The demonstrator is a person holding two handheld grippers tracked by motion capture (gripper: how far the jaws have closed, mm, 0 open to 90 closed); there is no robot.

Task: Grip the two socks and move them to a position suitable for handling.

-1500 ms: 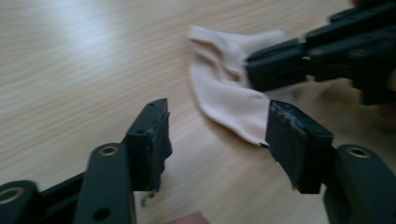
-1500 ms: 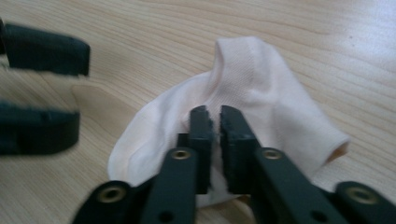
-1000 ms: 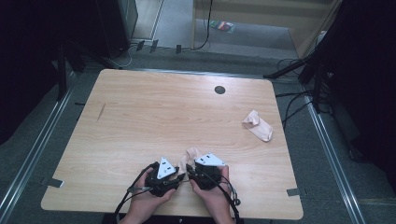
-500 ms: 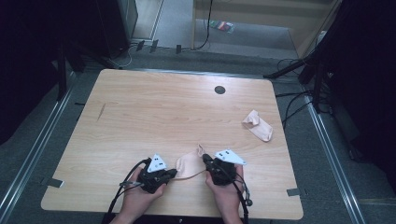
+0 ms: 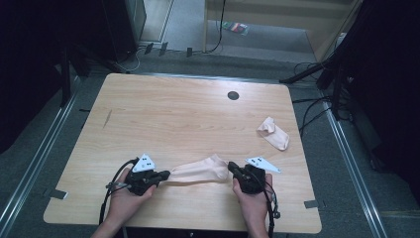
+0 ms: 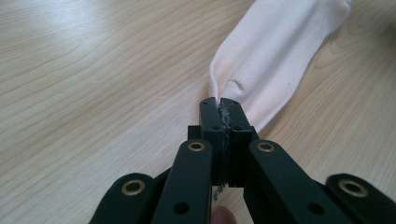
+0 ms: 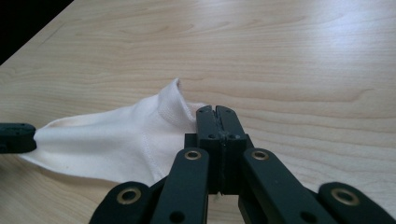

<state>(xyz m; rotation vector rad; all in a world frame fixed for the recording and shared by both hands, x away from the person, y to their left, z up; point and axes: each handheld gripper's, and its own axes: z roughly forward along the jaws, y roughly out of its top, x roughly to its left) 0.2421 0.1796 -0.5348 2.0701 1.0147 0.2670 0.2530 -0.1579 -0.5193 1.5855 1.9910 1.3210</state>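
Observation:
A pale pink sock [image 5: 200,171] lies stretched out flat near the table's front edge, between my two grippers. My left gripper [image 5: 166,174] is shut on the sock's left end; in the left gripper view the jaws [image 6: 219,105] pinch a fold of the fabric [image 6: 275,51]. My right gripper [image 5: 231,168] is shut on the right end, and in the right gripper view its tips [image 7: 215,112] bite the sock's edge [image 7: 116,140]. The left gripper's jaw [image 7: 16,137] shows at the far end of the sock.
A second pale sock [image 5: 272,133] lies crumpled at the table's right side. A dark round hole [image 5: 233,95] sits near the back edge of the wooden table [image 5: 163,114]. Cables trail from both grippers over the front edge.
Both hands have moved apart, left hand leftward and right hand rightward. The sock, bunched between the grippers a second ago, is now pulled out long between them.

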